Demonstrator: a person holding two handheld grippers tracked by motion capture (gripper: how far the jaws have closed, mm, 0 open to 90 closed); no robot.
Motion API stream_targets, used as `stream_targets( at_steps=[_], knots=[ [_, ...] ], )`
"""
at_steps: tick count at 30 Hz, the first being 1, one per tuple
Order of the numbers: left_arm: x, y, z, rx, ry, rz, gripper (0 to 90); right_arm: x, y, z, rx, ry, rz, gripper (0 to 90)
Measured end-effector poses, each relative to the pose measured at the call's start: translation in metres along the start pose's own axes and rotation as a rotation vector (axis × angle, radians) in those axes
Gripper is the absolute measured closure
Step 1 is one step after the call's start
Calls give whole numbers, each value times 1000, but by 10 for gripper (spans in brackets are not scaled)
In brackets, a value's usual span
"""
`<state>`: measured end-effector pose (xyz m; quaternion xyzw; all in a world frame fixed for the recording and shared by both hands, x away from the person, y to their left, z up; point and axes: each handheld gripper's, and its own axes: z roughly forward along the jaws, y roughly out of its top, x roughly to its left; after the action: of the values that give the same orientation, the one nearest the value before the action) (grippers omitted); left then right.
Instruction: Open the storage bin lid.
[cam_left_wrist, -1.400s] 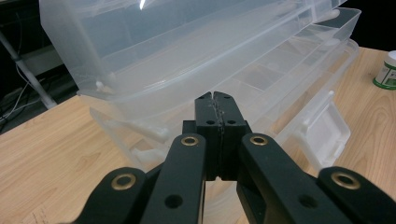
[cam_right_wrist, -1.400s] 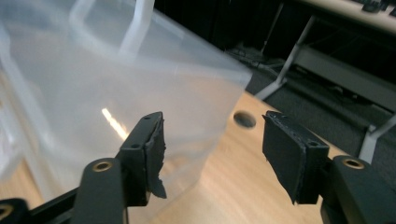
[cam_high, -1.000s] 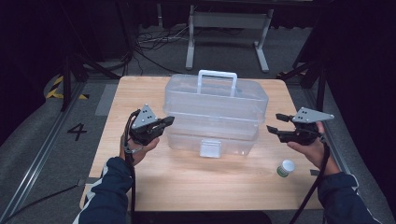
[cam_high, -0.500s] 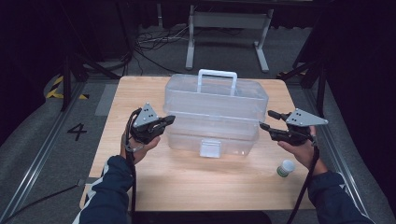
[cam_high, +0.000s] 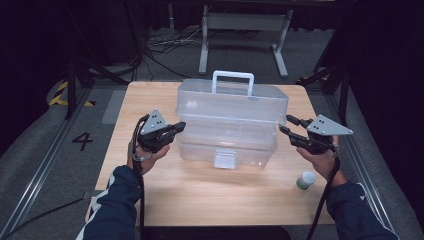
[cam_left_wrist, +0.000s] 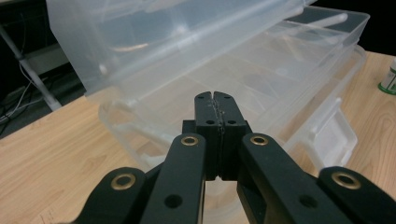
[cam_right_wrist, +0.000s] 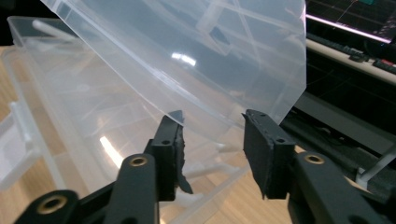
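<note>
A clear plastic toolbox (cam_high: 230, 125) with a white handle (cam_high: 232, 82) stands in the middle of the wooden table (cam_high: 200, 200). Its lid (cam_left_wrist: 154, 42) is lifted a little off the base. My left gripper (cam_high: 180, 125) is shut with nothing in it, and its tip (cam_left_wrist: 215, 98) sits at the gap under the lid on the box's left end. My right gripper (cam_high: 285, 123) is at the box's right end. Its jaws have just been closing and stand on either side of the lid's edge (cam_right_wrist: 212, 123), with a gap still beside the pads.
A small white bottle with a green label (cam_high: 305, 180) stands on the table near my right hand, also seen past the box (cam_left_wrist: 388, 77). The box's front latch (cam_high: 225, 159) faces me. Metal stands and cables lie on the floor beyond the table.
My right gripper has moved left up to the box's right end and its jaws have narrowed around the lid's edge. The left gripper has stayed where it was.
</note>
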<state>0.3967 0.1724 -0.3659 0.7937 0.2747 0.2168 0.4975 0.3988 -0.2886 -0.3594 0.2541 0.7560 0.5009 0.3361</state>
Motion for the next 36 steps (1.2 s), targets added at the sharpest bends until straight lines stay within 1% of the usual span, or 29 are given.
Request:
stream_targets(
  at_steps=[2, 3, 4, 6, 7, 8, 9, 11, 12, 13, 16, 18, 19, 21, 22, 23, 24, 26, 28, 31, 33, 36],
  knots=[
    [0, -3, 1, 5, 0, -3, 898, 1, 2, 1, -10, -20, -13, 640],
    [0, -4, 1, 10, -2, -5, 897, 2, 3, 1, -15, -30, -8, 644],
    [1, -6, 1, 2, -2, -4, 895, 3, 3, 1, -20, -36, -6, 647],
    [1, -8, 0, -1, -7, -7, 895, 4, 5, 3, -23, -66, -6, 654],
    [1, -8, 0, -1, -7, -7, 894, 4, 5, 3, -23, -66, -6, 654],
    [1, -9, -1, -8, -11, -5, 894, 4, 5, 4, -23, -76, -3, 657],
    [1, -9, -2, -12, -11, -4, 891, 6, 7, 6, -24, -110, -2, 663],
    [1, -10, -3, -12, -1, -2, 884, 6, 8, 9, -28, -133, 16, 673],
    [1, -11, -4, -10, -2, -3, 883, 6, 9, 10, -30, -152, 31, 677],
    [2, -12, -4, -7, -2, -6, 883, 6, 10, 11, -34, -162, 41, 682],
    [1, -18, -2, 16, -7, -7, 877, 7, 12, 14, -45, -199, 55, 694],
    [0, -22, 1, 33, -11, -1, 874, 8, 13, 16, -52, -237, 76, 708],
    [0, -23, 2, 38, -12, 2, 872, 8, 14, 18, -48, -247, 84, 711],
    [-1, -25, 5, 52, -18, 6, 871, 9, 15, 22, -56, -287, 103, 722],
    [-2, -26, 6, 56, -20, 7, 869, 9, 16, 23, -61, -296, 113, 724],
    [-2, -26, 7, 59, -32, 8, 861, 8, 17, 25, -64, -308, 123, 729],
    [-3, -27, 9, 68, -35, 13, 860, 8, 18, 27, -66, -325, 131, 736],
    [-6, -29, 14, 94, -36, 31, 855, 9, 19, 30, -69, -357, 135, 745],
    [-8, -31, 17, 95, -44, 28, 858, 11, 21, 33, -73, -390, 146, 754],
    [-9, -31, 18, 100, -44, 33, 858, 12, 24, 36, -74, -419, 152, 762],
    [-9, -31, 17, 99, -45, 30, 858, 11, 26, 38, -67, -435, 151, 767],
    [-7, -31, 17, 98, -52, 22, 858, 10, 29, 40, -60, -440, 146, 771]
  ],
)
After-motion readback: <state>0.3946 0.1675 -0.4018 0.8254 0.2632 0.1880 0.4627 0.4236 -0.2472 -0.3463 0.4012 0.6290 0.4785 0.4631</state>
